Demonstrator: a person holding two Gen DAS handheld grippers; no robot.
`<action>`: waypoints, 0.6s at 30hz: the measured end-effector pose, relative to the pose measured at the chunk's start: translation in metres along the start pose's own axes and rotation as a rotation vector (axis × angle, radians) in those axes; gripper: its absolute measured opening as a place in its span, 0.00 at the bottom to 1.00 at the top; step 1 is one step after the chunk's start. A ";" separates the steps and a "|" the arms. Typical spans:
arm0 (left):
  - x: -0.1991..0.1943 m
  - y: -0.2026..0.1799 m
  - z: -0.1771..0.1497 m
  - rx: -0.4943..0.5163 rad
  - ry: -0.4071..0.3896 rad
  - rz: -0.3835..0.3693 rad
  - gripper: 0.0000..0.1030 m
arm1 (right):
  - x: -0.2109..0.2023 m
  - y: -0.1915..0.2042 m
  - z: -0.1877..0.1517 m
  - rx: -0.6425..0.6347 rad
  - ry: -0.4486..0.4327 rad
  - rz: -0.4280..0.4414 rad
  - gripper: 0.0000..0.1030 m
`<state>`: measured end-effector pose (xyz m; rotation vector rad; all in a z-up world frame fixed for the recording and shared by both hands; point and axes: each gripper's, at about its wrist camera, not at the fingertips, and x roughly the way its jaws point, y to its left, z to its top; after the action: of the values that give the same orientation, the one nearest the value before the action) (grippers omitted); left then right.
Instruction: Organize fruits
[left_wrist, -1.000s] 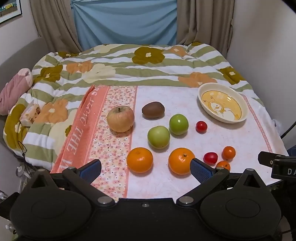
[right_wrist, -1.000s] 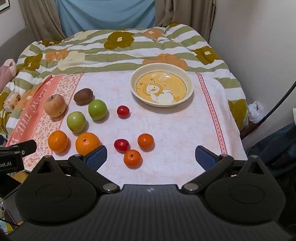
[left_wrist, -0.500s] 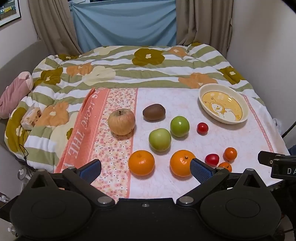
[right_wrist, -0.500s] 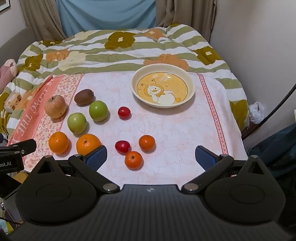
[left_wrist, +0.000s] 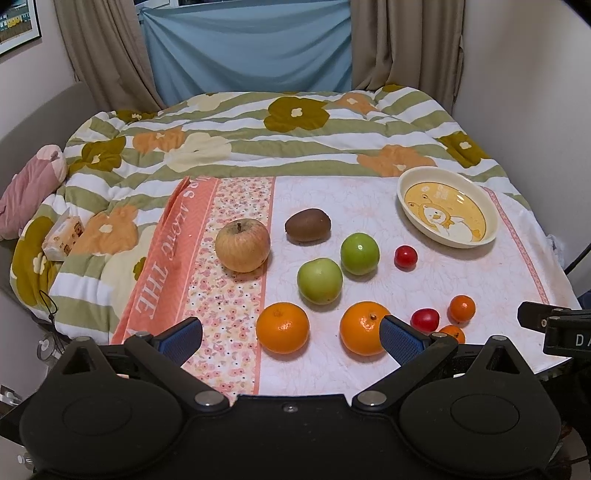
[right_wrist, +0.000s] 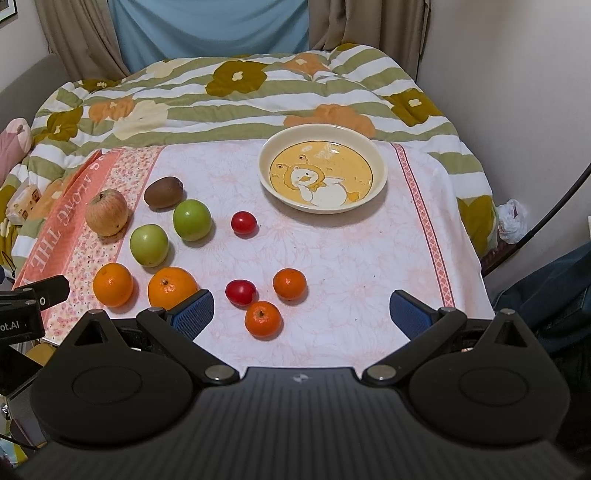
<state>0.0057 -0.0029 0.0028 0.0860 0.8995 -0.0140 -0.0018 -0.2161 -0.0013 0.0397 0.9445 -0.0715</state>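
Over the near edge of the bed we've got both claws pulled back a bit vs. a sec ago: fruit sits lower and smaller in both wrist views, and more curtain shows up top. Nothing on the cloth has moved. Left claw (left_wrist: 290, 334) is spread wide, empty; right claw (right_wrist: 301, 314) likewise apart, w/ nothing between its pads. Fruit all loose on the pink cloth (right_wrist: 332, 251): apple (left_wrist: 242, 245) and kiwi (left_wrist: 307, 225) toward the left side, two green apples (left_wrist: 319, 280), two big oranges (left_wrist: 282, 327) by the near edge, small tangerines (right_wrist: 263, 319) and tomatoes (right_wrist: 243, 222) mid-cloth. Plate (right_wrist: 380, 177) at the far right corner is empty. So no sorting done yet, we reckon; the pull-back reads as framing up before a first pick.
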 end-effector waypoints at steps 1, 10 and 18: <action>0.000 0.000 0.000 0.001 0.000 0.001 1.00 | 0.000 0.000 0.000 0.000 0.000 0.001 1.00; 0.001 -0.001 0.000 0.009 -0.001 0.009 1.00 | 0.002 -0.002 0.000 0.007 0.003 0.001 1.00; -0.001 -0.005 -0.002 0.016 -0.008 0.009 1.00 | 0.001 -0.004 0.000 0.010 0.005 0.001 1.00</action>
<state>0.0036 -0.0076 0.0023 0.1049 0.8909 -0.0130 -0.0009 -0.2200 -0.0024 0.0494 0.9492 -0.0752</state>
